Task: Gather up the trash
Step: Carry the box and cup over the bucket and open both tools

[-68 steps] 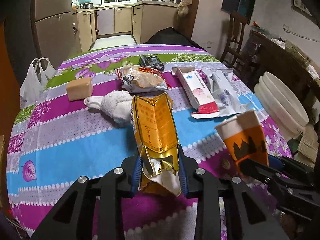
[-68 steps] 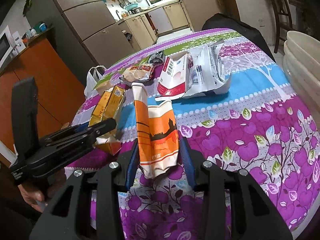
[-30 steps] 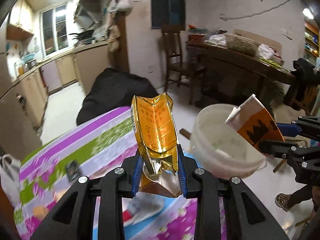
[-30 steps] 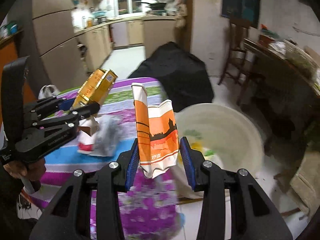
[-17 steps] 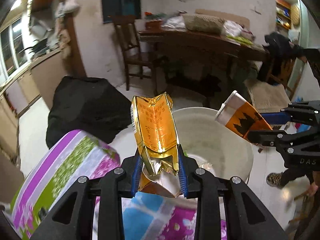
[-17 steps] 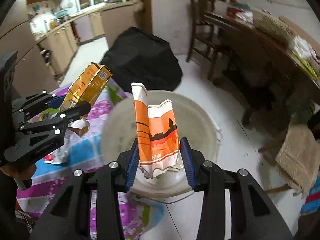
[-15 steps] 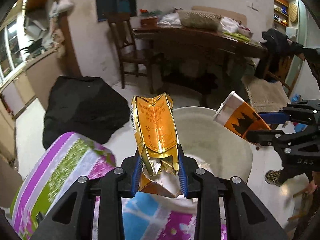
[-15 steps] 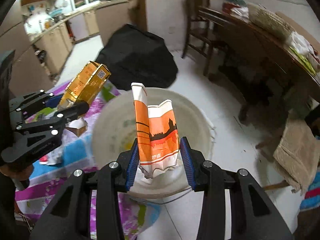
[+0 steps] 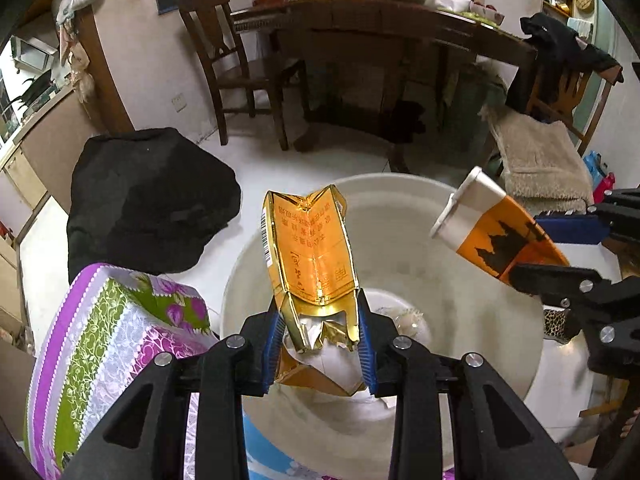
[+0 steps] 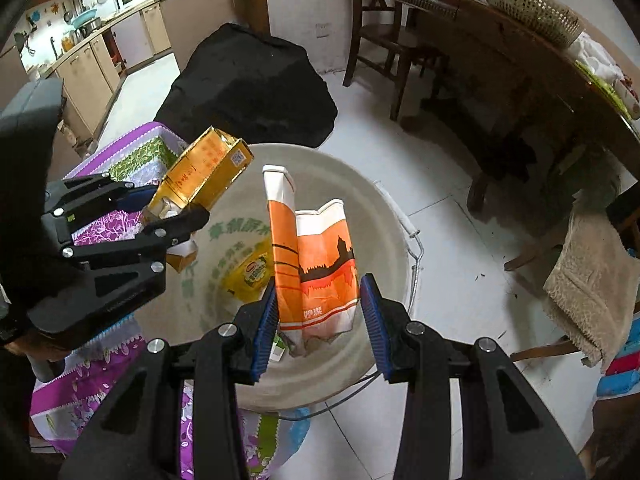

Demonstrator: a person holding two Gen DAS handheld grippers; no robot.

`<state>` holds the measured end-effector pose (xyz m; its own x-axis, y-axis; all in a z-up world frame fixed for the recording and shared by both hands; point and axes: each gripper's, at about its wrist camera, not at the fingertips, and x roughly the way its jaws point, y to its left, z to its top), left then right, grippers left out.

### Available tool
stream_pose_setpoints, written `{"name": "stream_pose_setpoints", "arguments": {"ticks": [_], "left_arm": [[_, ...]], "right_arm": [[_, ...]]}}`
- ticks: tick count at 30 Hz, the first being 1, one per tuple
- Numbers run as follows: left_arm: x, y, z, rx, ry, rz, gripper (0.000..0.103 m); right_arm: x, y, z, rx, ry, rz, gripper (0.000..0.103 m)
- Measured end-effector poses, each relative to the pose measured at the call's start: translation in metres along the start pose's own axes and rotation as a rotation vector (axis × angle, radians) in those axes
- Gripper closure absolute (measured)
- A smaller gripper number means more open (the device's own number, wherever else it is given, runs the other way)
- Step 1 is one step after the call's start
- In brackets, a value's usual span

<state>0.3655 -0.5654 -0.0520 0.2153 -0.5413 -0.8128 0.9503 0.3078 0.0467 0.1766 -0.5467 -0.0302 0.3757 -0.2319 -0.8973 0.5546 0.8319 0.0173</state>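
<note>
My left gripper [image 9: 320,340] is shut on a crumpled gold foil carton [image 9: 310,252] and holds it over the white bucket [image 9: 400,208]. The carton also shows in the right wrist view [image 10: 204,168]. In the right wrist view the jaws of my right gripper [image 10: 320,320] stand a little wider than the flattened orange and white paper cup [image 10: 316,260], which is still between them above the bucket [image 10: 384,208]. The cup also shows in the left wrist view [image 9: 496,232]. Yellow and other trash [image 10: 250,272] lies in the bucket.
The table with its purple flowered cloth [image 9: 108,336] is at the left, its edge against the bucket. A black covered object [image 9: 148,196], wooden chairs [image 9: 236,64] and a dark wooden table [image 9: 384,28] stand on the white tile floor beyond.
Both grippers have swung from the table to above the bucket with their trash. The right gripper's jaws have widened slightly around the cup.
</note>
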Motion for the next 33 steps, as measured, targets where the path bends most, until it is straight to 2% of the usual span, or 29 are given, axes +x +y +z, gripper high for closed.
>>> {"name": "stream_pose_setpoints", "arguments": {"ticks": [6,12,22,33], "left_arm": [[0.002,0.004,-0.010,0.014,0.011,-0.006,0.069],[0.000,0.005,-0.010,0.023,0.019,-0.013,0.068],[0.006,0.003,-0.012,0.033,0.044,-0.002,0.067],[0.014,0.004,-0.012,0.038,0.073,0.007,0.067]], "right_arm": [[0.001,-0.002,0.004,0.021,0.028,0.047,0.064],[0.004,0.000,0.007,0.019,0.044,0.058,0.064],[0.015,-0.006,0.012,0.038,0.078,0.056,0.064],[0.028,-0.002,0.020,-0.017,0.133,0.014,0.064]]}}
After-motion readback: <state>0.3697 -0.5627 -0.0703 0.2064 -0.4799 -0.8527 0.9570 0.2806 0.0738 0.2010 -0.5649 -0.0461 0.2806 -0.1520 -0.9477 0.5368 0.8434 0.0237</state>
